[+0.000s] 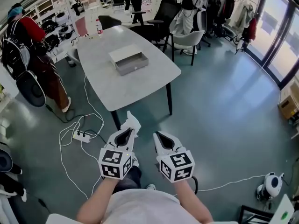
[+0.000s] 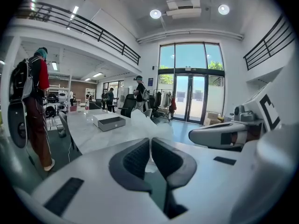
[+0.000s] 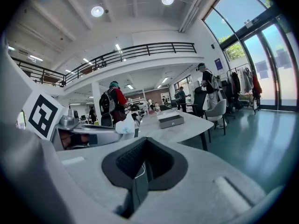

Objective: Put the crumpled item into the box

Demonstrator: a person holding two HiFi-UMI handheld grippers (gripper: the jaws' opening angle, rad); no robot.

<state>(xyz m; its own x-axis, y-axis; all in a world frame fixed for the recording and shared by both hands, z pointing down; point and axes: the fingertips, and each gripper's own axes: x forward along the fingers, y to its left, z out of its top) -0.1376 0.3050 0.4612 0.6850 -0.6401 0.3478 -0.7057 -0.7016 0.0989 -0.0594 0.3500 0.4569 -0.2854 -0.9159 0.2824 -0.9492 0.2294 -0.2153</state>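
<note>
Two tools hovered well short of the open grey box (image 1: 132, 66): left hand-held gripper (image 1: 126, 131) pinched crumpled white paper (image 1: 131, 122); right hand-held gripper (image 1: 158, 136) was closed, empty.

White crumpled item (image 1: 131, 122), grey box (image 1: 129, 60), pale grey surface (image 1: 140, 88), teal floor (image 1: 224, 111), left claw (image 1: 126, 131) & right claw (image 1: 159, 136) white, blk/wht square markers (image 1: 114, 163).
</note>
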